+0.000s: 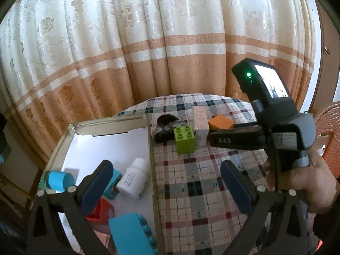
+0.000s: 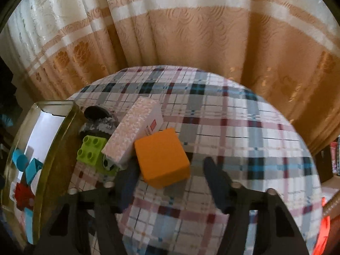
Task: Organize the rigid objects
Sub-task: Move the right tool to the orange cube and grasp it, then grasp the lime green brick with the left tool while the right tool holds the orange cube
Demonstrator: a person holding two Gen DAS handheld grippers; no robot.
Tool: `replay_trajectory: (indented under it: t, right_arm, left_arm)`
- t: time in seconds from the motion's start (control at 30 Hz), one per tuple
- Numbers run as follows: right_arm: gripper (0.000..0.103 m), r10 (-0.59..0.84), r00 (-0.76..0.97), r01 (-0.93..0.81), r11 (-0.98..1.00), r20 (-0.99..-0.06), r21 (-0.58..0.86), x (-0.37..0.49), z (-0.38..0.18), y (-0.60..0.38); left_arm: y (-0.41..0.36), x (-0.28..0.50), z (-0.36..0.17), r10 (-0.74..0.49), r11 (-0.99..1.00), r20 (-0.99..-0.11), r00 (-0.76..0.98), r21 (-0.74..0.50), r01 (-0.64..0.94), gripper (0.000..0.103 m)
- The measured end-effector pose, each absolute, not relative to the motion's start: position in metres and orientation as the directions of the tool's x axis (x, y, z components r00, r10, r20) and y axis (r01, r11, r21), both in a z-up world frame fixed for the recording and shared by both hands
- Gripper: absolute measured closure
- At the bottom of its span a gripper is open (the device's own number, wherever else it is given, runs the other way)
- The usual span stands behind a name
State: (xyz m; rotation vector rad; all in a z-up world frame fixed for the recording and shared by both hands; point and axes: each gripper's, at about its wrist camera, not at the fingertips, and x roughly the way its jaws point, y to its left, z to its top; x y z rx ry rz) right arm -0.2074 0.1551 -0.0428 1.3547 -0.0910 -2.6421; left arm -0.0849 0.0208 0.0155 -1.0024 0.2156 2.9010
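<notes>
An orange cube [image 2: 162, 161] rests on the plaid tablecloth, between the fingers of my right gripper [image 2: 171, 160]. The left finger is close against the cube's side, while a gap shows between the cube and the right finger, so the gripper is open. Beside the cube lie a pink patterned box [image 2: 136, 131], a green studded brick [image 2: 91, 150] and a dark hair clip [image 2: 97, 119]. My left gripper [image 1: 167, 182] hangs open over the edge of the metal tray [image 1: 152, 161], with nothing between its fingers. In the left wrist view the green brick [image 1: 184, 140] and orange cube [image 1: 221, 123] sit further back.
The tray, lined in white, holds a white bottle [image 1: 136, 176], a blue cylinder [image 1: 59, 179], a red block [image 1: 101, 212] and a blue studded brick [image 1: 131, 233]. A hand [image 1: 308, 180] grips the right tool. A curtain hangs behind the table, and an orange chair [image 1: 331, 131] stands at the right.
</notes>
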Motion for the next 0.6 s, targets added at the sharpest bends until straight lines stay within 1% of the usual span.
replay_trajectory:
  t: [0.03, 0.07, 0.13, 0.23, 0.27, 0.4, 0.47, 0.5, 0.57, 0.6]
  right_arm:
    - [0.054, -0.184, -0.568, 0.132, -0.982, -0.802, 0.132, -0.210, -0.045, 0.154]
    - [0.059, -0.176, -0.577, 0.140, -0.983, -0.798, 0.116, -0.210, -0.046, 0.153]
    - [0.060, -0.183, -0.575, 0.153, -0.982, -0.798, 0.115, -0.210, -0.047, 0.152]
    - [0.061, -0.212, -0.571, 0.141, -0.977, -0.793, 0.159, -0.204, -0.045, 0.162]
    - [0.061, -0.203, -0.575, 0.124, -0.979, -0.793, 0.160, -0.200, -0.044, 0.168]
    - [0.061, -0.201, -0.596, 0.073, -0.978, -0.777, 0.197, -0.179, -0.036, 0.200]
    - [0.061, -0.182, -0.615, 0.056, -0.981, -0.768, 0.188, -0.167, -0.028, 0.213]
    - [0.061, -0.174, -0.620, 0.050, -0.982, -0.765, 0.183, -0.163, -0.025, 0.217]
    - [0.061, -0.160, -0.634, 0.039, -0.984, -0.756, 0.175, -0.154, -0.019, 0.226]
    - [0.061, -0.153, -0.639, 0.035, -0.985, -0.754, 0.170, -0.150, -0.016, 0.230]
  left_arm:
    - [0.022, -0.087, 0.015, 0.012, -0.988, -0.621, -0.783, 0.115, -0.107, 0.001]
    - [0.024, -0.090, 0.014, 0.008, -0.987, -0.625, -0.780, 0.121, -0.107, 0.001]
    - [0.027, -0.095, 0.013, 0.006, -0.986, -0.629, -0.778, 0.124, -0.108, 0.001]
    - [0.037, -0.103, 0.012, 0.012, -0.984, -0.635, -0.773, 0.131, -0.123, 0.002]
    - [0.041, -0.106, 0.011, 0.009, -0.982, -0.635, -0.773, 0.140, -0.126, 0.004]
    - [0.071, -0.124, 0.002, -0.038, -0.962, -0.644, -0.764, 0.230, -0.146, 0.007]
    - [0.081, -0.134, -0.004, -0.046, -0.962, -0.656, -0.753, 0.232, -0.143, 0.008]
    - [0.086, -0.142, -0.008, -0.044, -0.964, -0.674, -0.737, 0.221, -0.145, 0.010]
    - [0.091, -0.154, -0.015, -0.047, -0.969, -0.707, -0.706, 0.204, -0.140, 0.019]
    - [0.093, -0.162, -0.019, -0.048, -0.973, -0.727, -0.685, 0.189, -0.133, 0.020]
